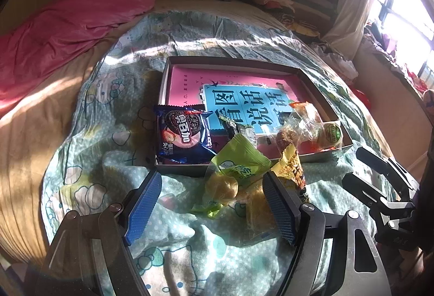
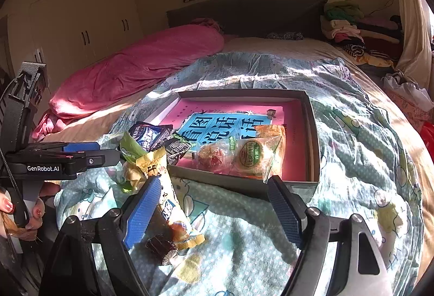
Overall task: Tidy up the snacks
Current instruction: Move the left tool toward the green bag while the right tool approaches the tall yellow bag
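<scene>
On a bed, both tongs are wide open and hold nothing: the left tongs straddle a green snack bag on the quilt, and a yellow snack bag touches the left finger of the right tongs. Just beyond them a shallow box already holds a blue cookie pack and several clear-wrapped cakes, so roughly half seems sorted. Glare and overlapping wrappers hide how many loose snacks remain.

Glossy plastic snack wrappers; matt cardboard box; crumpled cloth quilt; ribbed blue tongs pads.
</scene>
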`<state>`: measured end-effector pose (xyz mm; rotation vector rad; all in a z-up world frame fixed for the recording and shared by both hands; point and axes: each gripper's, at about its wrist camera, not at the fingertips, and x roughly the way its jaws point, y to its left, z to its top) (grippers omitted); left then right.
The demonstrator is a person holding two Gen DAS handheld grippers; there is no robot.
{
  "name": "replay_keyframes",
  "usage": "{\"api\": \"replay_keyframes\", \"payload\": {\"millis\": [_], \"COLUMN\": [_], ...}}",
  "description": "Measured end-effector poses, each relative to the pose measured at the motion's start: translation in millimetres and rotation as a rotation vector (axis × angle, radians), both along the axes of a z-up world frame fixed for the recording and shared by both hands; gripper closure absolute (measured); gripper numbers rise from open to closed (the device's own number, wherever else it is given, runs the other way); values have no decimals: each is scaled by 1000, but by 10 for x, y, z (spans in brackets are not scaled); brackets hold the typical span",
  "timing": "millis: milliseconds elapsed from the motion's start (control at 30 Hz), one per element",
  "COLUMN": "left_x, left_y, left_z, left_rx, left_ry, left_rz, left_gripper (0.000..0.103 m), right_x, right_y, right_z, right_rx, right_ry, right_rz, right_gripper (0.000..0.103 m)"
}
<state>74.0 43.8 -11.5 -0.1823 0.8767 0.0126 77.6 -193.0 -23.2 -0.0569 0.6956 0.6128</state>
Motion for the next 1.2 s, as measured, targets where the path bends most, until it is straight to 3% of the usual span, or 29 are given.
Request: {"api": "replay_keyframes", "payload": {"millis": [600,1200], "left_x": [-21,32], "left_y": [57,36], "left_z": [-183,-374], "left_rx": [11,17], "left_ry": [66,116], "left_rz": [3,-16], "left_gripper": [25,25], "right_x": [-107,-23], "right_y": [197,357], "right_z": [-116,-458], "right_rx": [-64,-102], "right_ry": [19,140], "right_rz": [79,141], "right_gripper": [23,26]}}
